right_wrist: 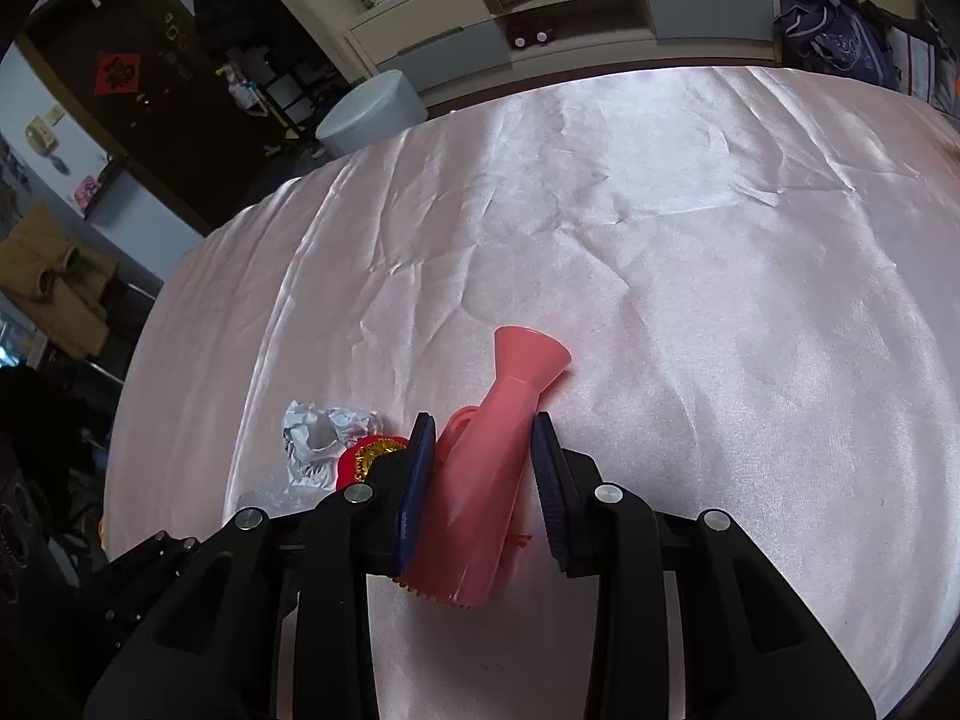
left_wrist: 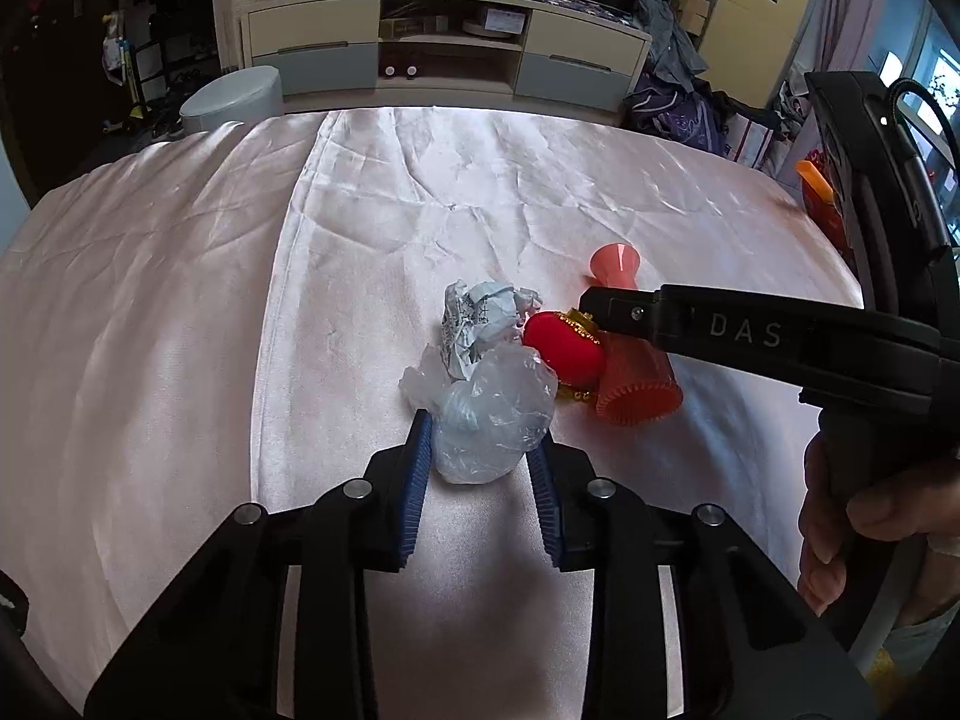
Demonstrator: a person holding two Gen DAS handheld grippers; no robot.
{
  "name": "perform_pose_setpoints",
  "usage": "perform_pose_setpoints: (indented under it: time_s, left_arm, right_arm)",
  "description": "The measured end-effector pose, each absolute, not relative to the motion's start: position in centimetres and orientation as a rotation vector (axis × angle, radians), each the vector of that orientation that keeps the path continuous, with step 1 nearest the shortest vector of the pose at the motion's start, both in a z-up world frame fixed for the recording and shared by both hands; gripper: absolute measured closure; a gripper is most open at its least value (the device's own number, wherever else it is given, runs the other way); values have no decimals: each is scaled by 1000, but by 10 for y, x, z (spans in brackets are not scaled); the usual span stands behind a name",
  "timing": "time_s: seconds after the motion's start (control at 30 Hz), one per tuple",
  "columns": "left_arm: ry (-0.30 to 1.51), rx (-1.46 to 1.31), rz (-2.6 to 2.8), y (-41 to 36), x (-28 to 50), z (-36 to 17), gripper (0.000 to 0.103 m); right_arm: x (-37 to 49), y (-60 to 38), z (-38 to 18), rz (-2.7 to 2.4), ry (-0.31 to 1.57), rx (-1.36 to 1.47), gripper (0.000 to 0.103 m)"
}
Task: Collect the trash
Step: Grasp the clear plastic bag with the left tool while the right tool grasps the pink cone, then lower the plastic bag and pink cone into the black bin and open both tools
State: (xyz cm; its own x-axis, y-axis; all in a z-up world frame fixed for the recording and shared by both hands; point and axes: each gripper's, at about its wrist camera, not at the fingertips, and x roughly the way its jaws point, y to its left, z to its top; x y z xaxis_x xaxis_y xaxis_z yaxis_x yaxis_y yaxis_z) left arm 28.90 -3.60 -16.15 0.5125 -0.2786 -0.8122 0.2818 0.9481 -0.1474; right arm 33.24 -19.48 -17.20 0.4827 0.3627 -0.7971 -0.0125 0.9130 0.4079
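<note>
Left gripper (left_wrist: 480,450): a crumpled plastic bag (left_wrist: 489,420) is pinched between its fingers | Right gripper (right_wrist: 483,468): a pink plastic vase (right_wrist: 480,480), lying on the cloth-covered counter (right_wrist: 690,300), is pinched | Beside them: crumpled paper (left_wrist: 480,318), red ornament (left_wrist: 564,351), touching.

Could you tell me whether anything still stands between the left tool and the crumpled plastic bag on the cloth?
Nothing visible does: the left tool already has the crumpled plastic bag between its blue pads, both touching its sides.
</note>
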Motion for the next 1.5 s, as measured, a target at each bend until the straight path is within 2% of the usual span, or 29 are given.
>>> perform_pose_setpoints:
  time_s: [0.17,0.43,0.83,1.13,1.5]
  left_arm:
    - [970,0,-345,-35,280,-158,82]
    - [952,21,-352,-31,239,-138,82]
    - [914,14,-377,-26,133,-112,82]
    - [915,-1,-394,-20,60,-123,82]
    - [995,-2,-425,-24,0,-168,82]
  right_arm:
    - [327,-192,-168,240,1056,347,77]
    - [283,-209,-145,218,1028,269,77]
    - [162,-235,-108,206,944,204,77]
    - [87,-229,-120,224,946,189,77]
    - [30,-211,-159,256,1008,219,77]
